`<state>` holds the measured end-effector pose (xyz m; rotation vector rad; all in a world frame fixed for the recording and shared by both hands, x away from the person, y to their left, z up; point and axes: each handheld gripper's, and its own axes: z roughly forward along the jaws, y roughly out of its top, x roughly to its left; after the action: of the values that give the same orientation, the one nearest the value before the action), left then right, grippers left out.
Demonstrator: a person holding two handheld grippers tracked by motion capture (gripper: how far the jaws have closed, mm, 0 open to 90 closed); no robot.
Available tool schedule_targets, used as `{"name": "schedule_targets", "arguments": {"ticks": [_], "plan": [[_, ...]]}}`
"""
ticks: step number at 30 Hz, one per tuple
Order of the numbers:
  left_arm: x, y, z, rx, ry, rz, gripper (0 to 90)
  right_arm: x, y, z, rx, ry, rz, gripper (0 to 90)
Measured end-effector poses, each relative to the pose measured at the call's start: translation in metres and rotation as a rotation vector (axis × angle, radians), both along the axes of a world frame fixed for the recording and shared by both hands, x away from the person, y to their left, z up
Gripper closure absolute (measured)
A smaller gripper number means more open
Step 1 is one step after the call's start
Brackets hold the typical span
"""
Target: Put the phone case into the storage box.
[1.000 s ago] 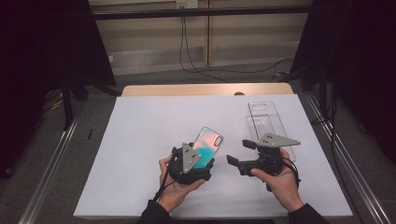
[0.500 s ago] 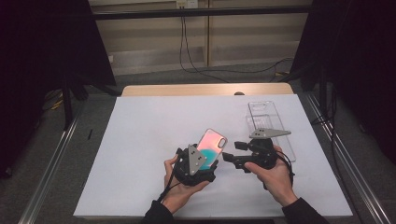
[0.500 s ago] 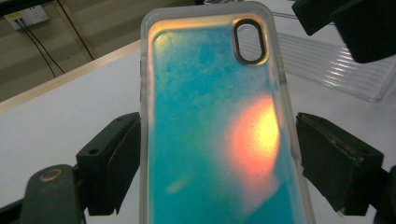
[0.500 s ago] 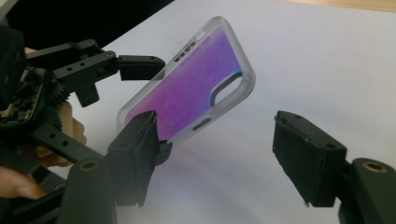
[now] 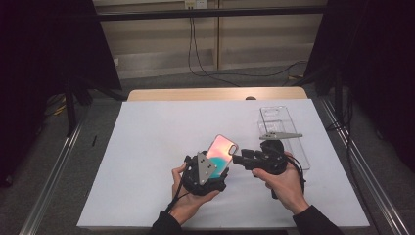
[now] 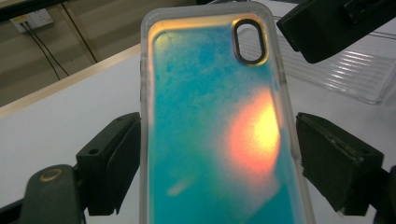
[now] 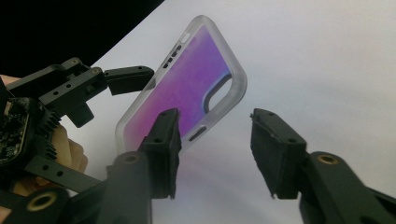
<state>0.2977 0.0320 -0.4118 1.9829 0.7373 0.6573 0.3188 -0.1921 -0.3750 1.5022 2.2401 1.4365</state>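
Nearest the person, the left gripper (image 5: 211,166) clamps a phone case (image 5: 221,151) by its long sides and holds it tilted above the white table (image 5: 147,147). Just beside it, the right gripper (image 5: 240,157) has just been closing, jaws half apart at the case's edge, apparently not yet pressing it. Farther right lies a clear plastic tray (image 5: 279,120).
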Motion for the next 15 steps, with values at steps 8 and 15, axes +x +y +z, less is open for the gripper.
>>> {"name": "schedule_targets", "arguments": {"ticks": [8, 15], "plan": [[0.0001, -0.0005, -0.0012, 0.01, -0.006, 0.006, 17.0, 0.0065, 0.0031, -0.0001, 0.016, 0.04, -0.003, 61.4], [0.0006, -0.0005, -0.0021, 0.013, -0.001, 0.006, 17.0, 0.0091, 0.0071, -0.0012, -0.001, 0.06, -0.017, 63.7]]}}
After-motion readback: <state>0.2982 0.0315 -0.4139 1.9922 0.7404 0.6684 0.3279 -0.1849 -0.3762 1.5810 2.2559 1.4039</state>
